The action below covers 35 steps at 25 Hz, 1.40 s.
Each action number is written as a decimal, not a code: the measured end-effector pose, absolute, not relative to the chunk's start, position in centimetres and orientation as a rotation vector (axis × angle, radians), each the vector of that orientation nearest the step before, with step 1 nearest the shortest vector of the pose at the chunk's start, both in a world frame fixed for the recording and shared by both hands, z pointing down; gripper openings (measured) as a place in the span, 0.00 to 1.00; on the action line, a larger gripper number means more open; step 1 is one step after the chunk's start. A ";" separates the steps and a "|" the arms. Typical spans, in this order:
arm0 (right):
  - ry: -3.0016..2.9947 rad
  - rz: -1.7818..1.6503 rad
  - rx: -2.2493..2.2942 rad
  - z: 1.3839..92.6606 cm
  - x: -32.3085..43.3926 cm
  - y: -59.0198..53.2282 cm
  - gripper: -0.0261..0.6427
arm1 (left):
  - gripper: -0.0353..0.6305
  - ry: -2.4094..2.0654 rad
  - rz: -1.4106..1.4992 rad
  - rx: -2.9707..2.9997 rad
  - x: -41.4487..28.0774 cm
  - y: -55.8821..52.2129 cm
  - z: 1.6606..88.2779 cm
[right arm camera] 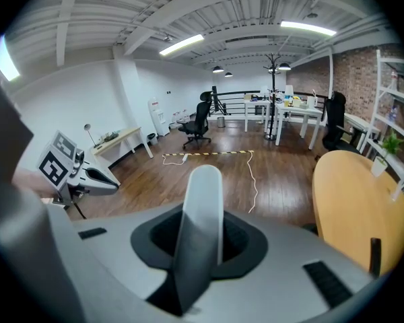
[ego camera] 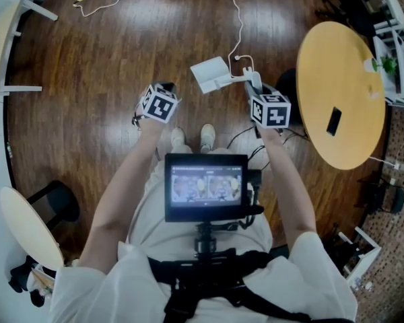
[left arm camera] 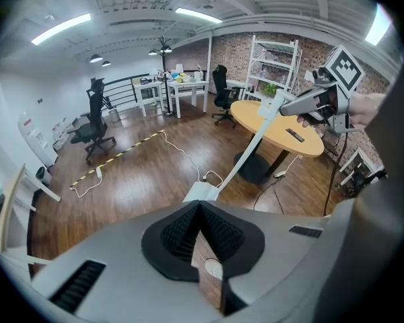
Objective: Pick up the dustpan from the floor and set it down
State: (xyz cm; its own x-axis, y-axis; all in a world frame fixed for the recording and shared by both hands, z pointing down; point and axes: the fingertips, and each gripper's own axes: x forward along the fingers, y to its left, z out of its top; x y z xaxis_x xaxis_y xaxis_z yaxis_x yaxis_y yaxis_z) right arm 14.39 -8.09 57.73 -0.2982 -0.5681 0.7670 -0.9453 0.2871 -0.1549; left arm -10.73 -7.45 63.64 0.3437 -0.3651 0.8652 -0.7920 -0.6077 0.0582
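Dustpan (ego camera: pixel 210 75) is out to the left of the round table (ego camera: pixel 343 59). Its pan end is low over the wood floor (ego camera: pixel 108 59), and the handle (right arm camera: pixel 203 200) slants up twd the table side into the right gripper (ego camera: pixel 254 81). That gripper's fingers are clamped on the handle near its top end, which fills the gap betw the pads. Left gripper (ego camera: pixel 167 87) is further from the table than the pan. Its fingers are together w/ nothing betw them, and it's not touching the dustpan. Can't tell if the pan's bottom touches the floor or hangs just above; the left gripper view hides its lower edge behind the gripper body.

Step, as I read it: pickup is done (grip is on), set-down is not yet done.

Next move prob calls for:
- lowering the right gripper till the pan sits flat on the floor
- keeping clear of the white cable (ego camera: pixel 240 19) near it & the table base (left arm camera: pixel 259 170)
- opening the fingers & backing off along the handle w/o knocking it

Handle is long & looks light, so it could tip once let go. Left gripper has no job here, best kept clear.
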 end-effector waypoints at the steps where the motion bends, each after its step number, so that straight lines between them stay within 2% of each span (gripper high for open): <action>1: -1.971 0.827 1.347 57.9 14.4 -8.0 0.17 | 0.05 -1.009 1.200 2.136 -10.7 -7.3 63.6; 35: -1.898 0.802 1.248 68.2 15.1 -7.7 0.17 | 0.05 -1.003 1.397 2.043 -12.0 -5.4 64.8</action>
State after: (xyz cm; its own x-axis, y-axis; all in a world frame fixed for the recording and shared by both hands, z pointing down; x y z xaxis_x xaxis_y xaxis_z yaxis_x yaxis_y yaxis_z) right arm 15.13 -7.72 68.23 -0.2755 -0.4893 0.8274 -0.9343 0.3388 -0.1108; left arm -11.95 -5.40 64.83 0.2160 -0.3059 0.9273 -0.7808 -0.6243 -0.0241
